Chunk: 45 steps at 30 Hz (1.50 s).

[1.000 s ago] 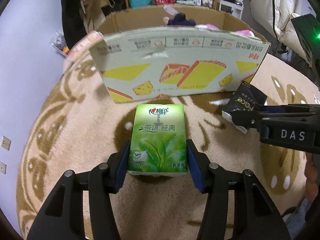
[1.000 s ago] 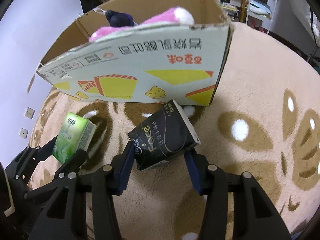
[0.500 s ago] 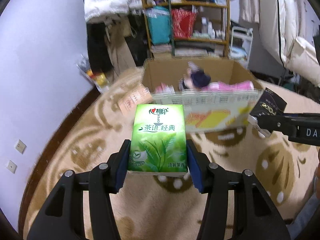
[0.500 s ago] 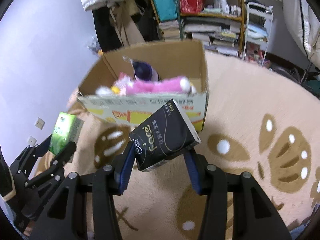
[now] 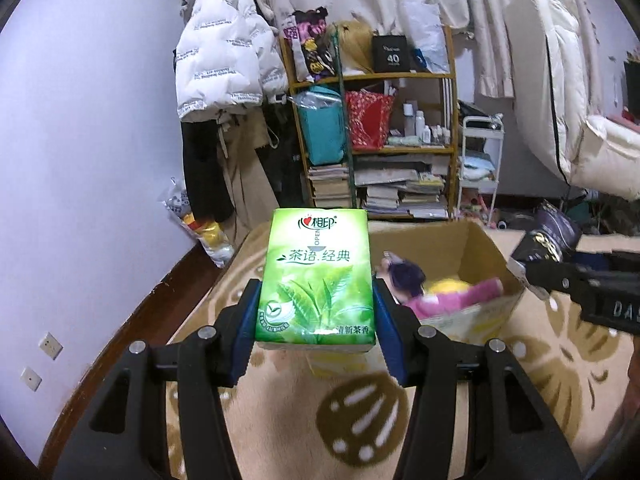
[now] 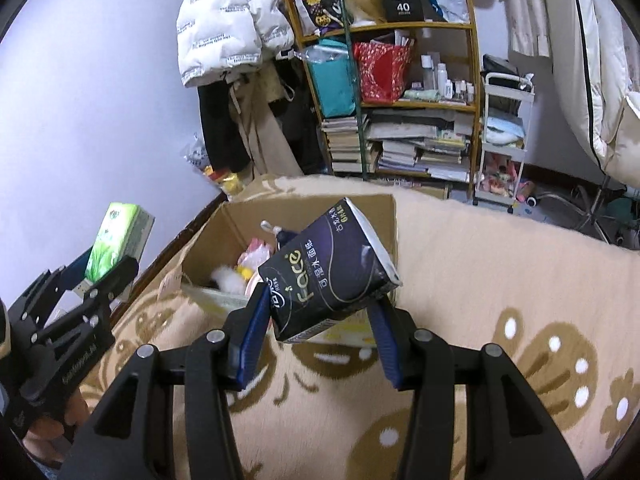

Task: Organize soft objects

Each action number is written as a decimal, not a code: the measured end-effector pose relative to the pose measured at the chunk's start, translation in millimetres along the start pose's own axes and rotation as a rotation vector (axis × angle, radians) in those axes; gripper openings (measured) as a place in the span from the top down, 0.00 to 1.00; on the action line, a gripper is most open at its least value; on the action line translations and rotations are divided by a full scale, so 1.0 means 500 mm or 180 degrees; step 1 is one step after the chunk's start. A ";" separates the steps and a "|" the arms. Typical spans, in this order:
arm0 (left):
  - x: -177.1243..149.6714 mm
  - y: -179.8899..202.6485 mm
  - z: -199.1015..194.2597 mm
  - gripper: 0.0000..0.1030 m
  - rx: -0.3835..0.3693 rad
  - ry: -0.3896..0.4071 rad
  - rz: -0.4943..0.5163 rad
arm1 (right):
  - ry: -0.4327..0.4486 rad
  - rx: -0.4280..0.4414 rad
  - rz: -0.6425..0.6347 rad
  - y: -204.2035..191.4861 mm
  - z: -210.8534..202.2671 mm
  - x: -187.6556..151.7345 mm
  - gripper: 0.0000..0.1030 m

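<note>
My left gripper (image 5: 316,320) is shut on a green tissue pack (image 5: 316,276) and holds it in the air, on the near left side of an open cardboard box (image 5: 476,248). My right gripper (image 6: 318,332) is shut on a black tissue pack (image 6: 328,276) and holds it tilted, above the box's near wall (image 6: 308,208). The box holds a pink plush toy (image 5: 452,300) and other soft toys (image 6: 252,264). The green pack also shows in the right wrist view (image 6: 120,244), and the black pack in the left wrist view (image 5: 548,240).
The box stands on a beige patterned rug (image 6: 500,272). Behind it are a cluttered bookshelf (image 5: 384,152), hanging coats (image 5: 224,80), a white cart (image 6: 504,136) and a lilac wall (image 5: 88,140) on the left. White bedding (image 5: 576,92) hangs at the right.
Both grippers have risen from the rug with their packs and now look down into the box from above; a second ago they were low in front of its near wall.
</note>
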<state>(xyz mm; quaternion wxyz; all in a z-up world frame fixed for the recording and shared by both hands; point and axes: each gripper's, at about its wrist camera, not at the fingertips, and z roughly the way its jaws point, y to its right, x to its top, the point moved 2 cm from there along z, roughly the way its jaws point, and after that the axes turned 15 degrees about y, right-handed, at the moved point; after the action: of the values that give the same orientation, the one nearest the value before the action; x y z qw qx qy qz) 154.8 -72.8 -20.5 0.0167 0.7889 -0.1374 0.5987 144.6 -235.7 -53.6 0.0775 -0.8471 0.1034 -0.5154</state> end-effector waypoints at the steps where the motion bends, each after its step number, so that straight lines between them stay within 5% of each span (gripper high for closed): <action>1: 0.004 -0.003 0.008 0.49 0.0006 0.0020 -0.0030 | 0.0018 0.0001 -0.0001 0.003 -0.001 0.003 0.50; 16: 0.002 0.006 0.110 0.49 -0.0053 0.0024 0.0011 | 0.0212 -0.0003 -0.0068 0.004 0.076 0.030 0.49; 28: -0.058 0.020 0.165 0.48 -0.0194 -0.0232 -0.0072 | -0.0033 0.0009 -0.0030 0.016 0.144 -0.018 0.49; 37: -0.064 -0.012 0.152 0.33 -0.0116 -0.0309 -0.0197 | 0.0011 0.0016 0.0042 0.026 0.128 -0.011 0.48; 45: -0.023 -0.047 0.069 0.23 -0.0053 -0.0250 -0.0236 | 0.0084 0.0018 0.0116 0.034 0.052 0.019 0.12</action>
<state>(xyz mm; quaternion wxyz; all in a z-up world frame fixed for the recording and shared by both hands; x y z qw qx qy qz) 190.2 -54.4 -37.7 0.0400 0.8162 -0.1135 0.5651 170.2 -253.8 -61.4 0.0879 -0.8380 0.1183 -0.5254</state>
